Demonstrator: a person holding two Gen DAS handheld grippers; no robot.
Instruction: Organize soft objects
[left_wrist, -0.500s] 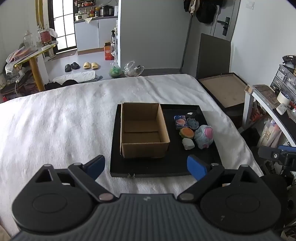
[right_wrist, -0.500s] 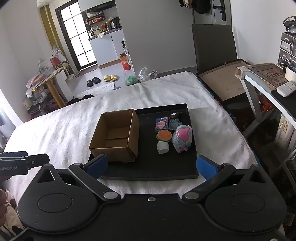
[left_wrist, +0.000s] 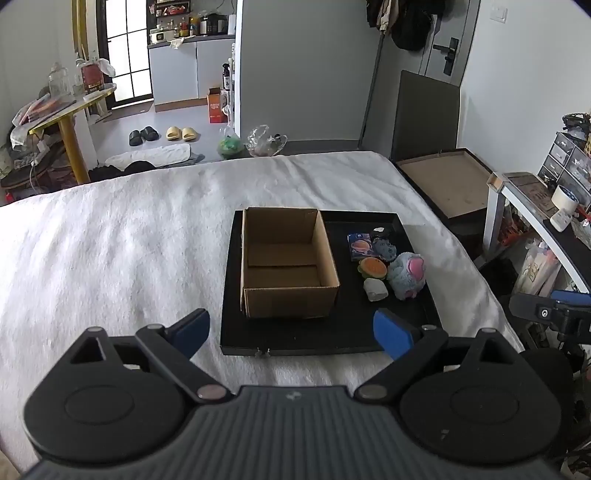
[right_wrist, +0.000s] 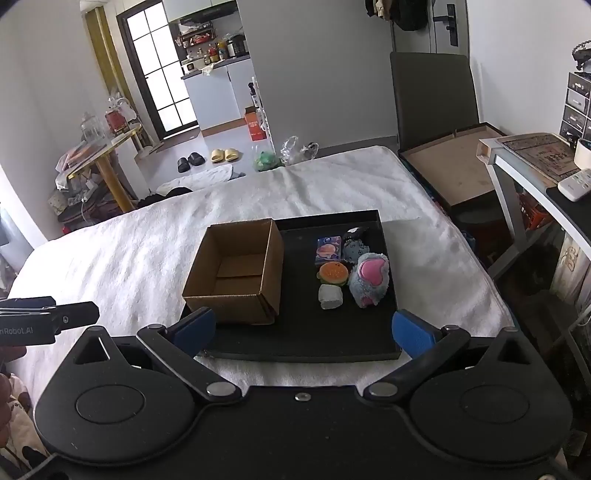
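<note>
On the right half of a black tray (left_wrist: 417, 321) on the white blanket (left_wrist: 122, 251) sits a cluster of soft toys: a fuzzy blue plush (right_wrist: 369, 280) with a pink heart patch, a burger-shaped squishy (right_wrist: 333, 273), a pale grey-white lump (right_wrist: 330, 296), a blue packet with a pink print (right_wrist: 327, 251) and a grey-blue piece (right_wrist: 354, 248) behind it. The open cardboard box (left_wrist: 286, 264) on the tray's left half holds nothing, its long axis running away from the cameras, while the plush lies lengthwise front to back, beside the burger. The left gripper (left_wrist: 291, 328) and right gripper (right_wrist: 301, 328) both hang near the tray's front edge with blue pads spread wide, gripping nothing
</note>
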